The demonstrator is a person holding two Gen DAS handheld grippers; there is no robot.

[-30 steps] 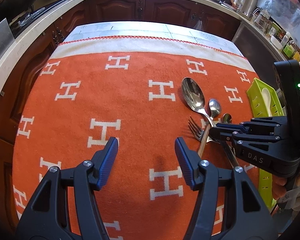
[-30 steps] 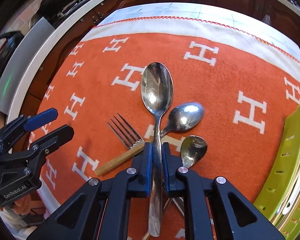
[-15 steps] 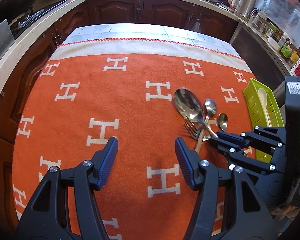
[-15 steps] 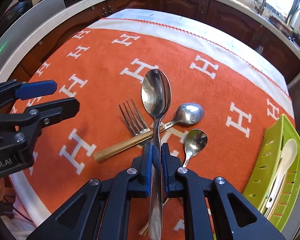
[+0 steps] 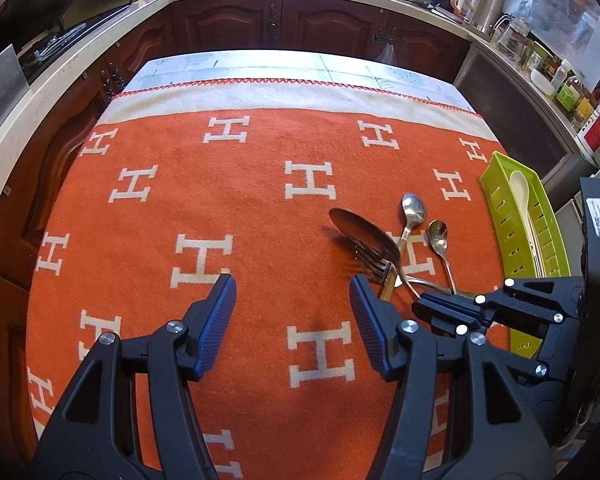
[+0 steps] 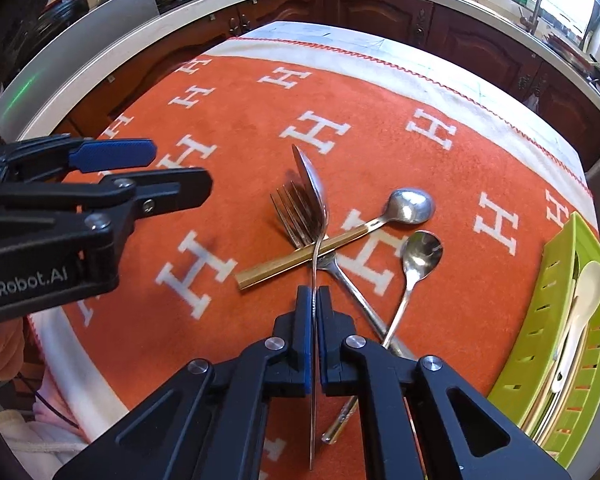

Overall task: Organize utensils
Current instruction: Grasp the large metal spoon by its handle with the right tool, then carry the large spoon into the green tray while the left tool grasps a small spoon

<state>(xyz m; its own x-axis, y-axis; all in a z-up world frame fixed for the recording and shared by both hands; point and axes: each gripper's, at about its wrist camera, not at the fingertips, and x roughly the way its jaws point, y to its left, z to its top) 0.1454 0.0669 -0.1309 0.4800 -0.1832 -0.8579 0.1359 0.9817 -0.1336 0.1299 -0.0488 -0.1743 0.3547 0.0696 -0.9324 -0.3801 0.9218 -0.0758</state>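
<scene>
My right gripper (image 6: 315, 294) is shut on the handle of a large steel spoon (image 6: 314, 192) and holds it above the orange cloth, turned on its edge. The spoon also shows in the left wrist view (image 5: 364, 232), with my right gripper (image 5: 420, 306) behind it. Under it lie a fork (image 6: 296, 212), a gold-handled spoon (image 6: 410, 205) and a small spoon (image 6: 422, 250). My left gripper (image 5: 292, 304) is open and empty, hovering left of the pile. A green utensil tray (image 6: 540, 320) at the right holds a white spoon (image 6: 586, 284).
The orange cloth with white H marks (image 5: 220, 200) covers the table, with a white border at the far edge (image 5: 260, 94). Dark wood cabinets and a counter with kitchen items ring the table. My left gripper shows in the right wrist view (image 6: 148, 172).
My right gripper has lifted the large spoon off the cloth and rolled it on its edge. It has drawn back towards the near right. My left gripper has stayed still and open.
</scene>
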